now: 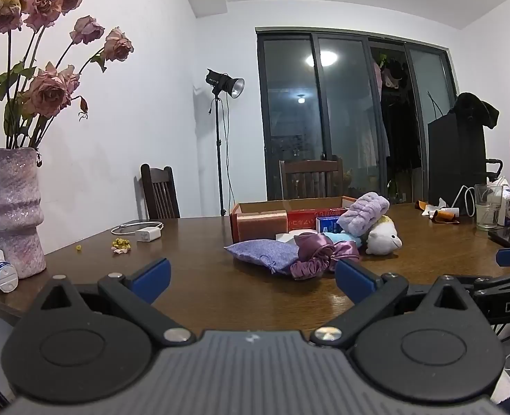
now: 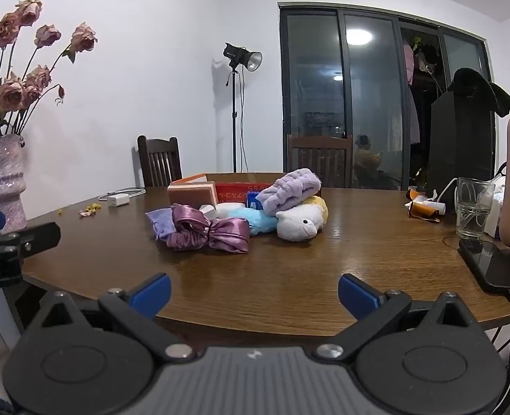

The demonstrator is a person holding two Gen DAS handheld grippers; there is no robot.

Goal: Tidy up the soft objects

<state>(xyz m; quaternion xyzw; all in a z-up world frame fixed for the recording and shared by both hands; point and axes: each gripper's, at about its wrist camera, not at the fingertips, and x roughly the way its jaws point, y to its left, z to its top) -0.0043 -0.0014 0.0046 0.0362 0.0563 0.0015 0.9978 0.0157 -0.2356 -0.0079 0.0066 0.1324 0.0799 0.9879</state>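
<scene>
Soft objects (image 2: 235, 216), a white plush, lilac towel, satin scrunchies and lavender pouch, lie heaped mid-bench (image 2: 306, 266) before a cardboard box (image 2: 234, 181); left claw (image 1: 251, 278) and right claw (image 2: 253, 292) both spread, empty.

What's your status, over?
Left tool and right tool open, empty. Soft pile untouched before cardboard box. Approach path unobstructed.

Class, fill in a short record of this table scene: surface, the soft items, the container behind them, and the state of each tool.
surface: wooden table
soft items: purple satin scrunchie, white plush toy, lavender towel, lilac pouch, heaped together
container: open cardboard box, behind the heap
left tool: open, empty
right tool: open, empty
</scene>
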